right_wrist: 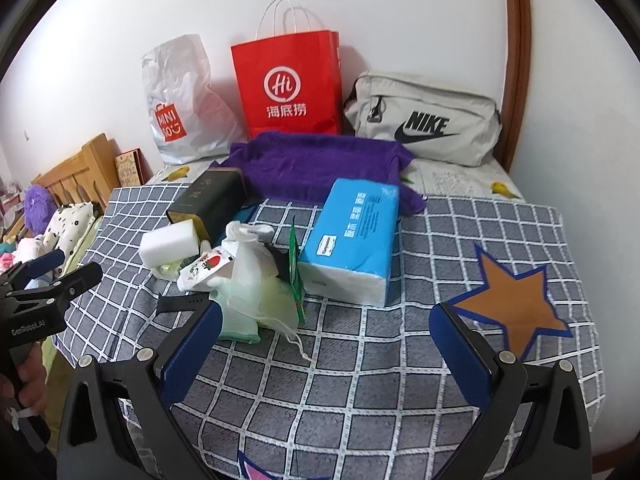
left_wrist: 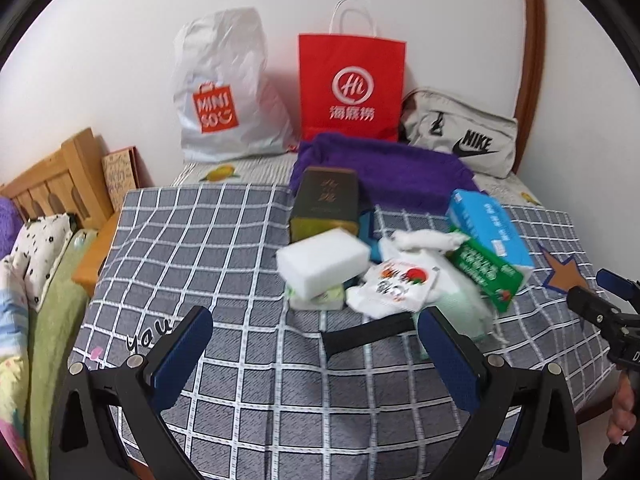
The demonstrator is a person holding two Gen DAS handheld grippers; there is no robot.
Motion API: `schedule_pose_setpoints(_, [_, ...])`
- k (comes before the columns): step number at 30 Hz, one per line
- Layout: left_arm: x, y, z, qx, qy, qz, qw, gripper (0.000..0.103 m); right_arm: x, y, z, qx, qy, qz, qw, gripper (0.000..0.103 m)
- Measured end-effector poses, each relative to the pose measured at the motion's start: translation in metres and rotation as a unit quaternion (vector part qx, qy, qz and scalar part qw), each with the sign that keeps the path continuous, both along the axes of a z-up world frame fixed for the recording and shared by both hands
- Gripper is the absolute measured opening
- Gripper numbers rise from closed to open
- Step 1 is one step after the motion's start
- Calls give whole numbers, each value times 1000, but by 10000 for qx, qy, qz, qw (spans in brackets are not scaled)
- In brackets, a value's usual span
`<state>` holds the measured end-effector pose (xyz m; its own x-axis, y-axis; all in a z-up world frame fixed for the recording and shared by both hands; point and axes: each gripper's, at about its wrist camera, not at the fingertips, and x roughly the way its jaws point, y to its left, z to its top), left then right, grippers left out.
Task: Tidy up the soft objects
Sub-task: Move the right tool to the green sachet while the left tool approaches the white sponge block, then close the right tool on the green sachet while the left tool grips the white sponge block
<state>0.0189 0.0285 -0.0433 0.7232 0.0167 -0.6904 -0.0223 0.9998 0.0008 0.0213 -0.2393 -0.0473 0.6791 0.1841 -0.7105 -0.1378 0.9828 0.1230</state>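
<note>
A pile lies on the grey checked cloth (left_wrist: 224, 240): a white sponge block (left_wrist: 324, 262), a white printed bag (left_wrist: 394, 284), a pale green cloth (right_wrist: 244, 304), a blue tissue pack (right_wrist: 354, 236), a green packet (left_wrist: 486, 270) and a dark box (left_wrist: 326, 204). Behind them lies a purple towel (right_wrist: 320, 164). My left gripper (left_wrist: 316, 356) hovers open just in front of the pile, holding nothing. My right gripper (right_wrist: 326, 350) is open over the cloth, its left finger beside the green cloth. Each gripper shows at the edge of the other's view.
A white Miniso bag (left_wrist: 220, 92), a red paper bag (left_wrist: 352, 84) and a grey Nike pouch (right_wrist: 424, 118) stand against the wall. A wooden headboard (left_wrist: 60, 184) and bedding are at the left. An orange star (right_wrist: 512, 304) marks the cloth's right side.
</note>
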Motion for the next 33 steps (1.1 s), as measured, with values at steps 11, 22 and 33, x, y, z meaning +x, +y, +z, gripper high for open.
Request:
schedule_pose_setpoints(11, [22,14,-32,-168,264,92,9995,103,37,23,-37,-96,99,611,9980,62])
schedule_pose_setpoints(22, [45,22,-52,-200,389,139,9989,103,70,43,-64,-166,298,917,9952,21])
schedule_pose_setpoints(33, [82,23,-55,-610,327,-213,9974,103,63,35,-62,-83,231,936,9953,8])
